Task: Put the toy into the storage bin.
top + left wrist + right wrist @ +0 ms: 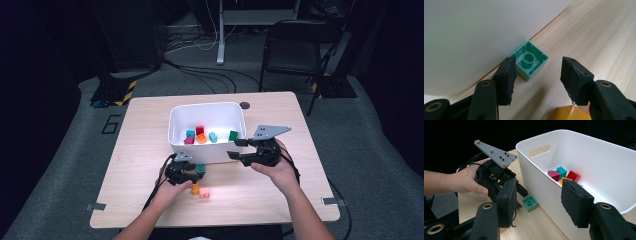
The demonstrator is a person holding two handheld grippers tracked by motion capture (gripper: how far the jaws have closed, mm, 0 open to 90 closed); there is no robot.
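Green block [530, 61]: upside down on the surface, touching the white bin [474, 37]. Left gripper [537, 75]: jaws released, straddling it; closing comes next. Right gripper [539, 202]: jaws released, empty, at the bin wall.

Light wood desk [140, 150] on grey carpet [380, 165]. Black folding chair [295, 50] beyond desk's far right corner. White post [220, 35] beyond far edge, cables [200, 70] trailing over floor around it. Yellow-black striped base [112, 92] off desk's far left corner; similar dark base [335, 87] right of chair. Surroundings dark.
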